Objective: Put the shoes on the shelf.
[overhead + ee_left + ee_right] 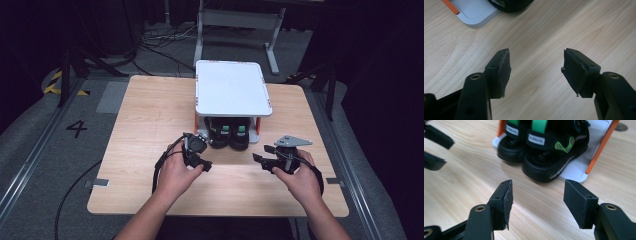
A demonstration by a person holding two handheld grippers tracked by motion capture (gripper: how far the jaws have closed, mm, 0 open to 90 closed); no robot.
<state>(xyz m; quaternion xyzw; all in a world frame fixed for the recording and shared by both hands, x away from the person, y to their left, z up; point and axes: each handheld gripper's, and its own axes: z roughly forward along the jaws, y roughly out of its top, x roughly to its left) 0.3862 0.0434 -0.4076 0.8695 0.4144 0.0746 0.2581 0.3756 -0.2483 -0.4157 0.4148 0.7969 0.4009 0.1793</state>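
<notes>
Jaws on my left gripper (199, 159) and right gripper (270, 159) gape empty over the tabletop (140, 130), apparently ready for the sandals (544, 152).

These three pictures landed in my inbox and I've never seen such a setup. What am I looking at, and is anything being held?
A person sits at a wooden table, holding a hand-held tool in each hand. The high view looks down from above: left tool, right tool. The other two pictures come from cameras riding on each tool, looking along its two black jaws. On the table stands a small white shelf rack with orange posts; a pair of black sandals with green straps sits on its lower level. Both tools are open and hold nothing.
</notes>
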